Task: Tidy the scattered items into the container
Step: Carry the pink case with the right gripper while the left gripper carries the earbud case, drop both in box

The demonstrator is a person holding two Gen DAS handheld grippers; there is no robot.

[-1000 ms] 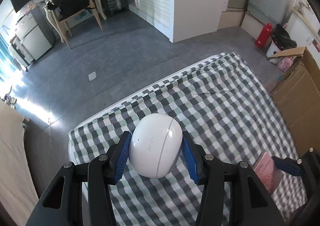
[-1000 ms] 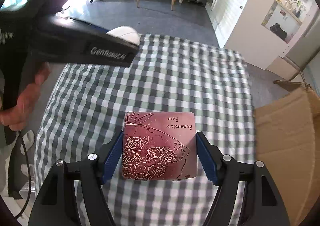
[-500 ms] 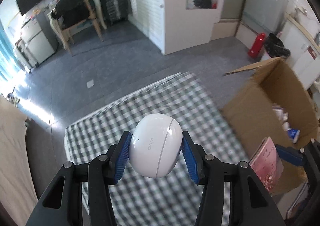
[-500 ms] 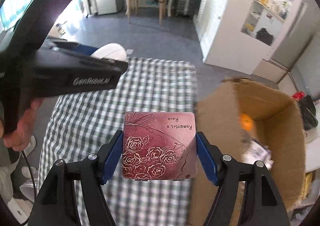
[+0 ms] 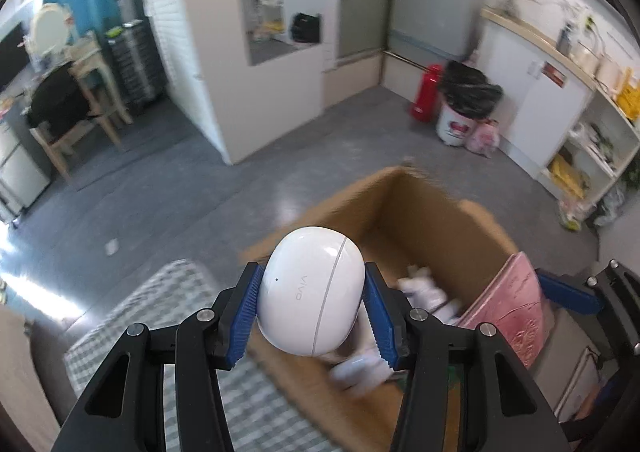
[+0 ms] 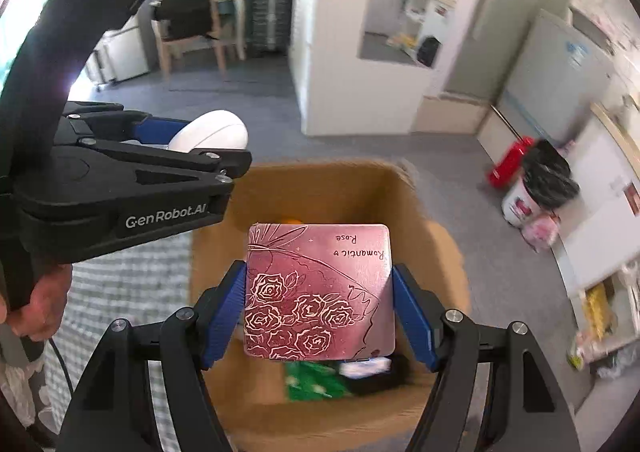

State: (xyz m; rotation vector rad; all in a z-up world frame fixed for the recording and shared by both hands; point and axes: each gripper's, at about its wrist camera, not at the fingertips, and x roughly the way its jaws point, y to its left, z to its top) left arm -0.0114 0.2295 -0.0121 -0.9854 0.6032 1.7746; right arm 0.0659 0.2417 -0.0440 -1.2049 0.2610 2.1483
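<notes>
Left hand-held gripper (image 5: 312, 308) was clamped on a white vivo earbud case (image 5: 311, 290), blue pads pressed on both of its sides, held in the air above the near edge of the open cardboard box (image 5: 432, 212). Right hand-held gripper (image 6: 318, 304) gripped a pink rose-print tin (image 6: 320, 288) marked "Romantic Rose", flat face up, hanging over the box opening. Box stood on the grey floor (image 5: 180, 188), just beside the checked-cloth tabletop (image 5: 256, 412). Inside the box: blurred white items (image 5: 424, 292), a green packet (image 6: 312, 382), something orange (image 6: 294, 221) at the far wall. A red cylinder (image 5: 426, 94) and a black-bagged bin (image 5: 464, 104) stood beyond it.
</notes>
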